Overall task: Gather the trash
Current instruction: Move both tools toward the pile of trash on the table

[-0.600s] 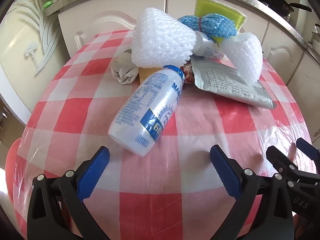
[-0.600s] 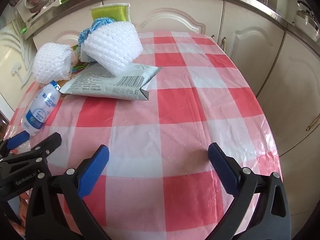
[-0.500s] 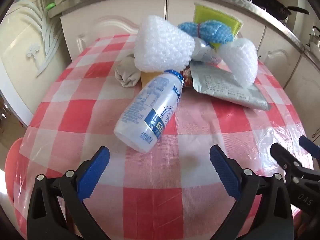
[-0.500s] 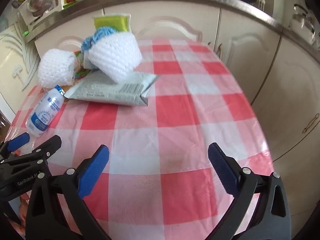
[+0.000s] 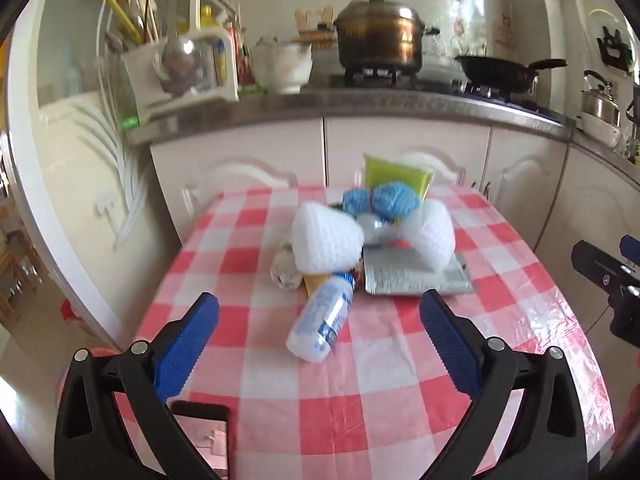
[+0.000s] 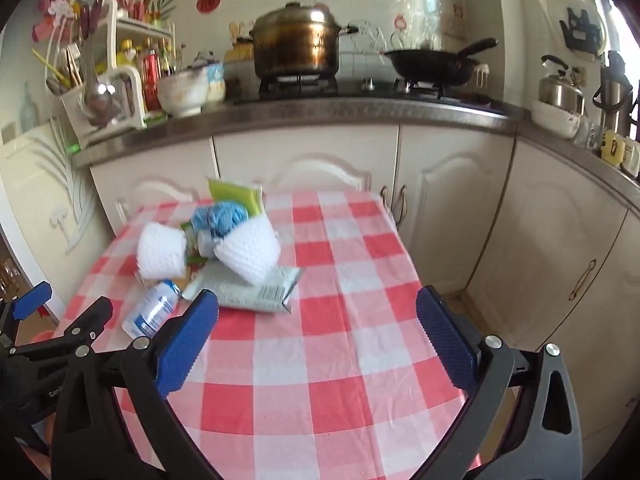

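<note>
Both grippers have pulled back and tilted up from the table within the last half second. The left gripper [image 5: 319,322] has its fingers wide apart and empty; the white bottle [image 5: 322,326] lies between and just beyond them, smaller than before. The right gripper [image 6: 318,330] is equally spread over bare checked cloth [image 6: 340,380]. Beyond, the foam nets [image 5: 326,240], grey packet [image 5: 416,278] and blue net [image 5: 380,200] remain piled. Nothing is collected yet.

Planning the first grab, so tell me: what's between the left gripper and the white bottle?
Only bare checked tablecloth lies between the open left gripper and the white bottle, as the left wrist view shows.
</note>
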A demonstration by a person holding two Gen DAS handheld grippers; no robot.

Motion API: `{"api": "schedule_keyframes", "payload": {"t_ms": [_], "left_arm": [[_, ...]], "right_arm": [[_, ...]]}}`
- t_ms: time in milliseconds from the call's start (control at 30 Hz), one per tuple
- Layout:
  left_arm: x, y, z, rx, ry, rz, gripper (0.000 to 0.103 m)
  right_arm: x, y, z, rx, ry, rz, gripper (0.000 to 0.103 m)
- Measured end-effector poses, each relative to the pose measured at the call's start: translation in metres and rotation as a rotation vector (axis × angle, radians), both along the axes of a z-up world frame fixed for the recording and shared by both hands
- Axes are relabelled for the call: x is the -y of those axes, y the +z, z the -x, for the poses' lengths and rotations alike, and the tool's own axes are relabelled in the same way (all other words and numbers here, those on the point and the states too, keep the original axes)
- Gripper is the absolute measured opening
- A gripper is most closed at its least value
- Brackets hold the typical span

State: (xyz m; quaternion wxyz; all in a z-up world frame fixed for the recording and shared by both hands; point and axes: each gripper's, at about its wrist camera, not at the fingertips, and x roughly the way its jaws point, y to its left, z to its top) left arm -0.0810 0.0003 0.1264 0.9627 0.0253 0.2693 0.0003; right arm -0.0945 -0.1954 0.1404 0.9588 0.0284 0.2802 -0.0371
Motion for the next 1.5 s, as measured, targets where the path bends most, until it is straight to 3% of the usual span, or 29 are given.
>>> {"api": "schedule_keyframes", "payload": {"t_ms": [233, 500, 1033, 1500], "left_arm": [[-0.015, 0.032, 0.027, 0.100, -0.036, -0.006, 0.099], [-0.029, 0.055, 0.053, 0.155, -0.059, 0.020, 0.099], [-0.053, 0.075, 0.074, 0.192, -0.050, 0.066, 0.099], [-0.052, 0.069, 0.074, 0.166, -0.056, 0.067, 0.099]], "right_arm": [[-0.004, 0.039, 0.032, 0.103, -0.021, 0.000, 0.100], [-0.010, 0.070, 0.068, 0.196, -0.051, 0.024, 0.100], [-0.018, 0.088, 0.094, 0.264, -0.079, 0.078, 0.100], [-0.017, 0.075, 0.085, 0.223, -0.071, 0.077, 0.100]]}}
